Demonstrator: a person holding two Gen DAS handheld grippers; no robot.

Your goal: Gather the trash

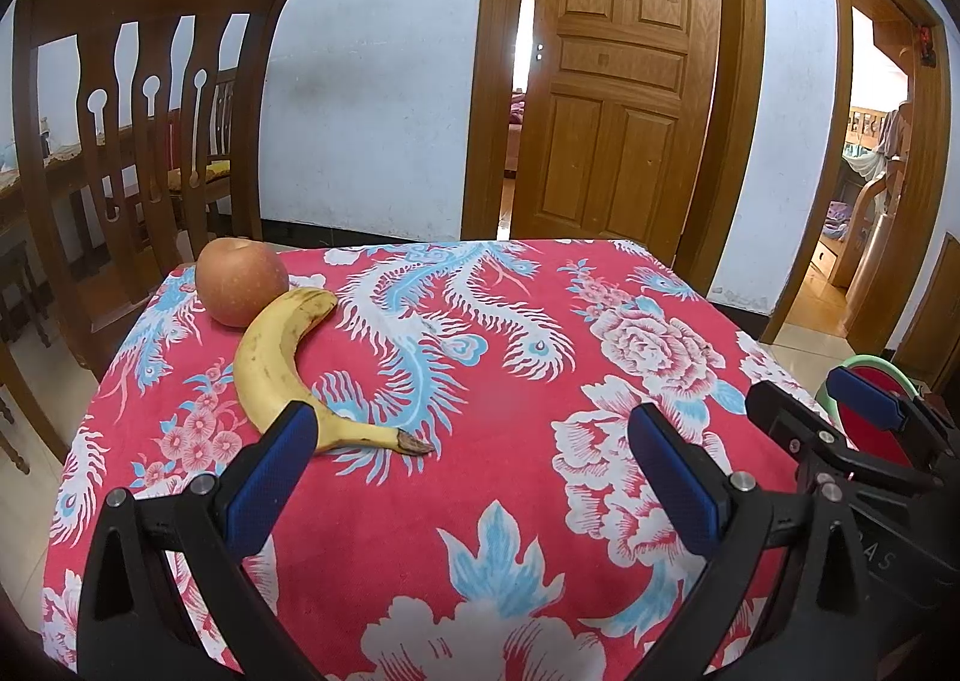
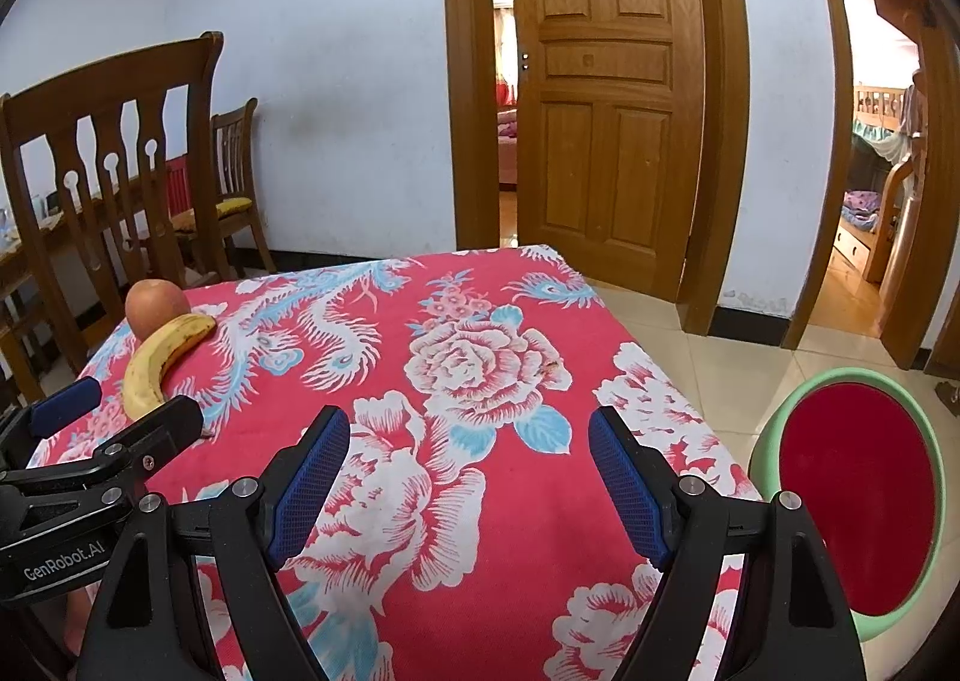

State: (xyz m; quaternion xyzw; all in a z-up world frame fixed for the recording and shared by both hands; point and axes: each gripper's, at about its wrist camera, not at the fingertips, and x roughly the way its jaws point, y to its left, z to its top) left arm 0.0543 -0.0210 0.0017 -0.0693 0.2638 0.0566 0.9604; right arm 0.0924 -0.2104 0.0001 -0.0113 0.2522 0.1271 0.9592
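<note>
A: We are hovering both tools over the bench [image 1: 510,501], and nothing is being carried. The left gripper [image 1: 474,453] is standing with its jaws wide apart, the right gripper [image 2: 468,471] likewise, each with only the flowered cloth between its pads.

B: So what are we collecting? Going from the left, we are seeing an apple [image 1: 242,281] near the far left corner, and a banana [image 1: 282,363] touching it, curving toward the near edge with its stem pointing right.

A: The banana is looking like the likelier trash, though we are judging that only from the task. If so, we are wanting the left gripper to straddle the thick middle of the fruit, not the thin stem, and close gently so the soft flesh is not splitting.

B: And the apple is sitting against it, so we are lifting straight up to avoid rolling it off the edge.

A: Right. The green bin [image 2: 852,501] is standing on the floor off the right edge; its red inside is showing nothing in it.
</note>
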